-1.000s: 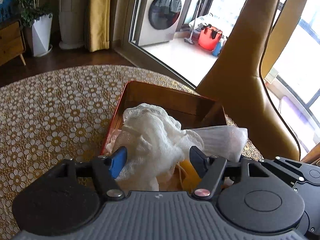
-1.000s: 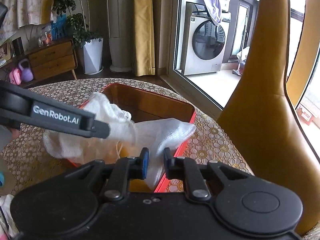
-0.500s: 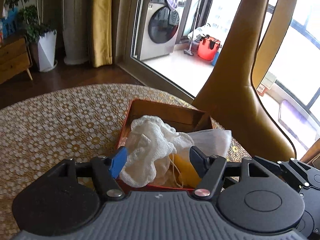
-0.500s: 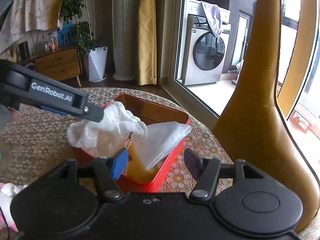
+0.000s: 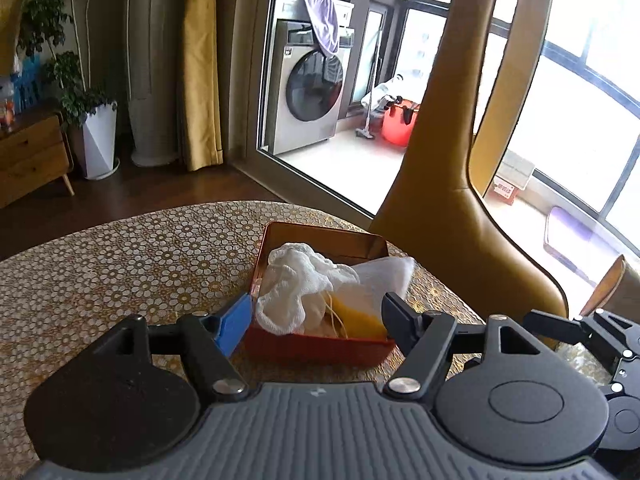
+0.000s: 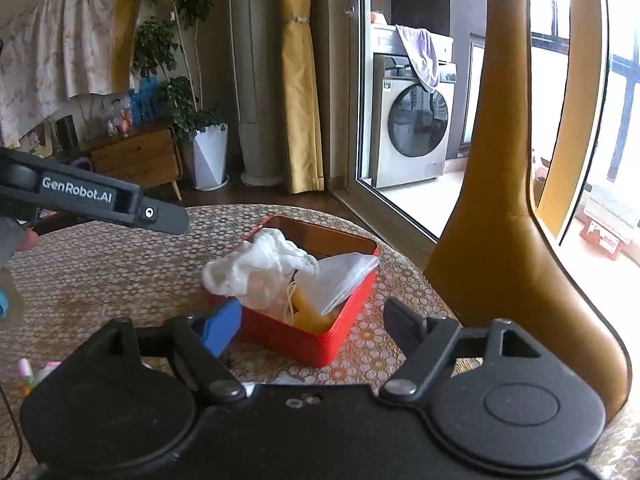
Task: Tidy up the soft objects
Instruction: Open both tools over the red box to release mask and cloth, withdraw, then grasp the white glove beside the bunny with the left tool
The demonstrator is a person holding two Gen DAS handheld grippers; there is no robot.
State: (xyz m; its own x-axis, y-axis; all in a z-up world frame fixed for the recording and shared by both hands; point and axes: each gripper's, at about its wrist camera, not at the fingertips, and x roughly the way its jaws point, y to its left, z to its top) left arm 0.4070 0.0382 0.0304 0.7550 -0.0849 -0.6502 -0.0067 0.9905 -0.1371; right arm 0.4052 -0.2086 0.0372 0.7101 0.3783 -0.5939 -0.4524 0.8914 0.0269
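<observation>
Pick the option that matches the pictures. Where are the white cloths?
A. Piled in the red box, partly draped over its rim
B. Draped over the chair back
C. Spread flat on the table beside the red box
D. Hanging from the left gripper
A: the white cloths sit heaped in the red box, with edges spilling over its rim, and neither gripper touches them.

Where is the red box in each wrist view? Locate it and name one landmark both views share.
Left wrist view: the red box sits low at centre, between the left gripper's fingers.
Right wrist view: the red box sits at centre, above the right gripper.
Shared landmark: the washing machine behind the glass door.
</observation>
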